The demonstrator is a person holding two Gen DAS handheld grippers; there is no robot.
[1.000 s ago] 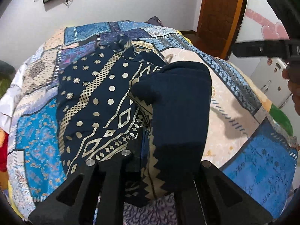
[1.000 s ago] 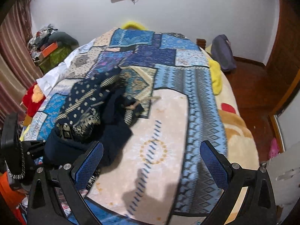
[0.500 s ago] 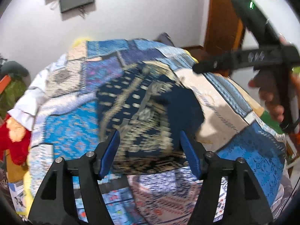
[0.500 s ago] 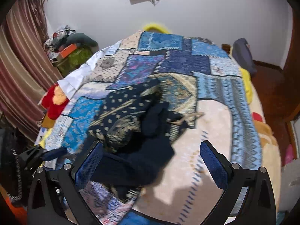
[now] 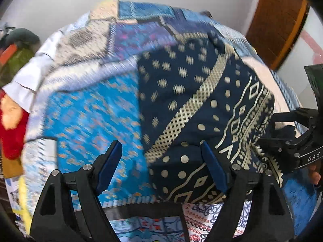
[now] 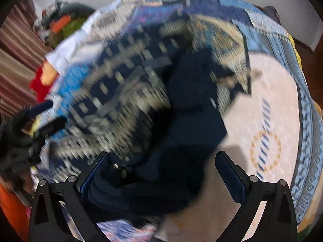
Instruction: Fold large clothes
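Observation:
A large navy garment (image 5: 201, 109) with cream dots, diamonds and zigzag bands lies bunched on the patchwork bedspread (image 5: 90, 109). My left gripper (image 5: 163, 169) is open, low over the near edge of the bed, with the garment's left edge between its fingers. My right gripper (image 6: 163, 179) is open with the plain dark part of the garment (image 6: 181, 141) lying between its blue pads; this view is blurred. The right gripper (image 5: 290, 147) also shows at the right of the left wrist view, at the garment's right edge. The left gripper (image 6: 34, 125) shows blurred at the left of the right wrist view.
The bedspread (image 6: 268, 121) covers the whole bed. A red and orange soft toy (image 5: 12, 121) lies at the bed's left edge. A green pile (image 5: 18, 54) sits by the left wall. A brown wooden door (image 5: 274, 24) stands at the back right.
My left gripper let go of the dark fold and opened, then shifted left. My right gripper came down and left onto the garment. Both views are moving fast.

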